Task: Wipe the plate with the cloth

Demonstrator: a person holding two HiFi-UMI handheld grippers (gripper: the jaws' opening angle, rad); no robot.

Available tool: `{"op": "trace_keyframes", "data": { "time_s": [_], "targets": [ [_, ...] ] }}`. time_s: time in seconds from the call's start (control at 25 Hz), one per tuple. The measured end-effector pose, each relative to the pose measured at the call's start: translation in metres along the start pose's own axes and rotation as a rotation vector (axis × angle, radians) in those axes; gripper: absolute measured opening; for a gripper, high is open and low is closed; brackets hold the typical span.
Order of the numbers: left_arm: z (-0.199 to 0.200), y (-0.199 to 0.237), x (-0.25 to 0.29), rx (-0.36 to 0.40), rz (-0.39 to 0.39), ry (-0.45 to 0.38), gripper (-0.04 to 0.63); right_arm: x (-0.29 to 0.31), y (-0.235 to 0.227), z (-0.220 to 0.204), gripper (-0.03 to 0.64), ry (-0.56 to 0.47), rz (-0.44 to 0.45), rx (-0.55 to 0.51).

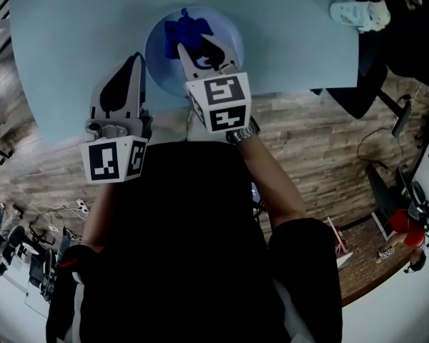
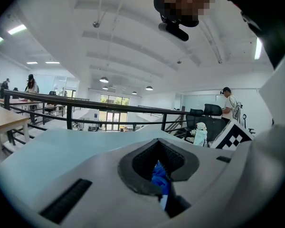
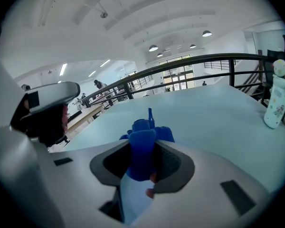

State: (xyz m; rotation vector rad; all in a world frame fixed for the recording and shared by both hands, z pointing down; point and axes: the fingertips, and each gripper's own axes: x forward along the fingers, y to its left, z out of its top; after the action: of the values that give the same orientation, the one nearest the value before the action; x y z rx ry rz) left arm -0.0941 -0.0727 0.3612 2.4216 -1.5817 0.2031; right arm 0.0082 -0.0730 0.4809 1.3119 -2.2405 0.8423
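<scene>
**Your right gripper [image 3: 142,161] clamps the blue cloth [image 3: 142,139] over the plate [image 1: 157,66], while your left gripper [image 2: 159,174] steadies the plate.**

The right jaws are closed on a bunched fold of cloth, and the rest is heaped toward 12 o'clock on the plate. The left jaws sit close together at the plate's 9 o'clock edge. The sliver of blue and pale between them looks like the rim. The plate lies on the pale table [image 1: 71,48], straight ahead of you and near its front edge. To wipe well, press the cloth flat and sweep in circles from the middle out to the rim. Grip firmly on the left so the plate does not slide toward 6 o'clock.
</scene>
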Motion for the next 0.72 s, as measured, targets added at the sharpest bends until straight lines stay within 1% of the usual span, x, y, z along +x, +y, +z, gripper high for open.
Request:
{"op": "trace_keyframes", "data": {
  "time_s": [0.36,0.72],
  "targets": [
    [-0.001,-0.009,0.013,0.007,-0.005,0.010,0.002,0.028,-0.008,-0.026,0.118,0.076,0.022,0.005],
    [-0.004,-0.007,0.018,-0.023,0.047,0.010,0.002,0.042,-0.020,-0.042,0.118,0.129,0.020,0.013]
  ]
}}
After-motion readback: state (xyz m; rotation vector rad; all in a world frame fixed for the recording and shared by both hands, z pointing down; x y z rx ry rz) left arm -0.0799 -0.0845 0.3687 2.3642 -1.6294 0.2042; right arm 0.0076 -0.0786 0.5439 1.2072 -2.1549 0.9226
